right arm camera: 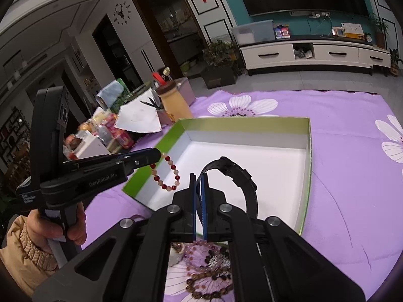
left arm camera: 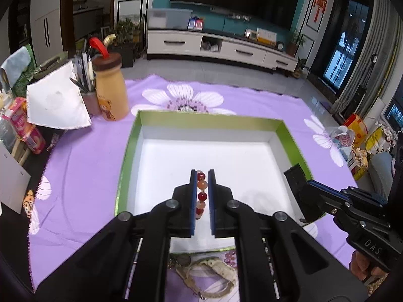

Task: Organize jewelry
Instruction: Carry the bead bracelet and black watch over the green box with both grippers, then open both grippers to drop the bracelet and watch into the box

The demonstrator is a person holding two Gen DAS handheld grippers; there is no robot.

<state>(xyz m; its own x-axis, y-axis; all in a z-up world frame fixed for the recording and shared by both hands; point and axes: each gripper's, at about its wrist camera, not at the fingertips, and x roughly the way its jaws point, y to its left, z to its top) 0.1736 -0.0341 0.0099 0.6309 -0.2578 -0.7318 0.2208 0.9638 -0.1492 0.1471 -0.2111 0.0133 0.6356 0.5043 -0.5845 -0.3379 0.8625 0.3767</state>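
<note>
A green-walled box with a white floor [left arm camera: 252, 158] lies open on the purple cloth, also in the right wrist view [right arm camera: 252, 156]. My left gripper [left arm camera: 203, 173] is shut on a red and cream bead bracelet [left arm camera: 201, 191], which hangs as a loop over the box's near-left corner in the right wrist view [right arm camera: 166, 173]. My right gripper [right arm camera: 199, 176] is shut on the strap of a black watch [right arm camera: 236, 173] and holds it over the box floor. The right gripper also shows at the box's right wall in the left wrist view [left arm camera: 297, 176].
More bracelets and a pale watch lie on the cloth near the box's front edge [left arm camera: 209, 276] [right arm camera: 209, 274]. A tan bottle [left arm camera: 110, 88], a pen cup [left arm camera: 88, 93], a paper sheet [left arm camera: 55, 103] and snack packs [left arm camera: 22, 123] crowd the left.
</note>
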